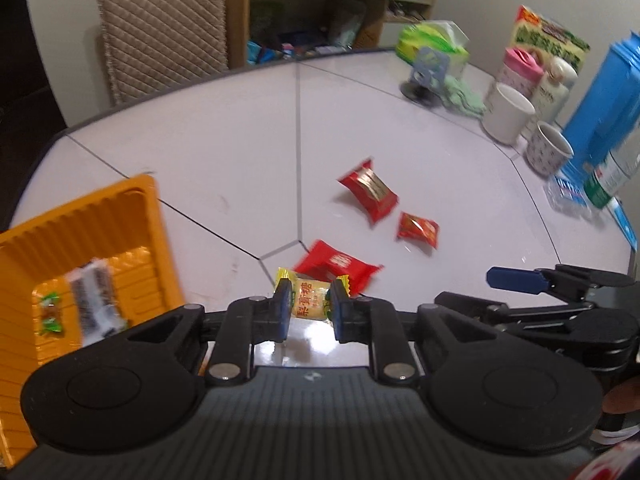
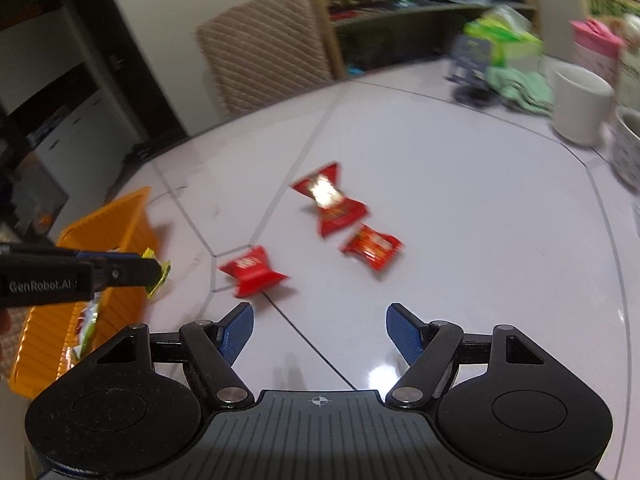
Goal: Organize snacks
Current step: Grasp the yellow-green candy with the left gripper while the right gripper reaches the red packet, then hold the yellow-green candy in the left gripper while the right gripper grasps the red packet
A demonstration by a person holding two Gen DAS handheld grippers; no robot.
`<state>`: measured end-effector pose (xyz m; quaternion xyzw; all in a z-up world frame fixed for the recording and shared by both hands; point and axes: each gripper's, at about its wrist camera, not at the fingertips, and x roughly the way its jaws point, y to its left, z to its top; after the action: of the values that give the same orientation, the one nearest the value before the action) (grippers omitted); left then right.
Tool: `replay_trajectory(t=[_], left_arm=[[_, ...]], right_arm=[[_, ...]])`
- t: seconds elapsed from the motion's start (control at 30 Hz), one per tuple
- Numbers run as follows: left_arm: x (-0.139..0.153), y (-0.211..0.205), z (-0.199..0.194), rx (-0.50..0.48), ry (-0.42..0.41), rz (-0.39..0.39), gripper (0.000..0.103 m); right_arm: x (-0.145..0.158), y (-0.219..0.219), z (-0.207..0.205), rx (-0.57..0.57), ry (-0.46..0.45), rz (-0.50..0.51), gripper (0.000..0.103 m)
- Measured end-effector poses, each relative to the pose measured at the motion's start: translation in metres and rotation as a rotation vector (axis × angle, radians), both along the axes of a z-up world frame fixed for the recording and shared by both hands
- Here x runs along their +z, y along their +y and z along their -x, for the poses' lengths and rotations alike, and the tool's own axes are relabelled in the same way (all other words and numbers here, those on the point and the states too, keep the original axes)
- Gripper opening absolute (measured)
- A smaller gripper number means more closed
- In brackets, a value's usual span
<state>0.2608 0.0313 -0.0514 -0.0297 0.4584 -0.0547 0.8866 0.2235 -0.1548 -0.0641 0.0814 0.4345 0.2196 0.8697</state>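
Observation:
My left gripper [image 1: 310,304] is shut on a yellow wrapped candy [image 1: 312,300], held just above the white table. In the right wrist view the left gripper [image 2: 132,270] shows at the left edge, next to the orange tray, with the yellow candy [image 2: 158,276] at its tip. The orange tray [image 1: 100,208] stands at the left and holds a green candy [image 1: 50,314] and a black-and-white bar [image 1: 94,300]. Three red snack packets [image 1: 368,190] [image 1: 418,229] [image 1: 338,264] lie mid-table. My right gripper [image 2: 320,330] is open and empty, just short of the nearest red packet [image 2: 252,270].
Along the table's right side stand white mugs [image 1: 508,112], a pink canister [image 1: 520,68], a blue container [image 1: 604,104], a green tissue pack [image 1: 436,40] and a small stand [image 1: 424,76]. A quilted chair [image 1: 160,28] and a wooden shelf [image 1: 320,8] stand behind the table.

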Motion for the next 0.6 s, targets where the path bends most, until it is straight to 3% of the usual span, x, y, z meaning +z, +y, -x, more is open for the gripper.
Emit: replay_trajectory(t=[0.2, 0.27, 0.6], left_arm=[[0.005, 0.012, -0.003, 0.037, -0.017, 0.016, 0.018], [0.004, 0.014, -0.004, 0.042, -0.017, 0.017, 0.018], [-0.001, 0.020, -0.011, 0.059, -0.012, 0.027, 0.018]], right_arm=[[-0.001, 0.034, -0.018, 0.137, -0.074, 0.014, 0.072], [-0.005, 0.046, -0.027, 0.182, -0.079, 0.024, 0.058], [-0.035, 0.080, -0.054, 0.281, -0.037, 0.083, 0.046]])
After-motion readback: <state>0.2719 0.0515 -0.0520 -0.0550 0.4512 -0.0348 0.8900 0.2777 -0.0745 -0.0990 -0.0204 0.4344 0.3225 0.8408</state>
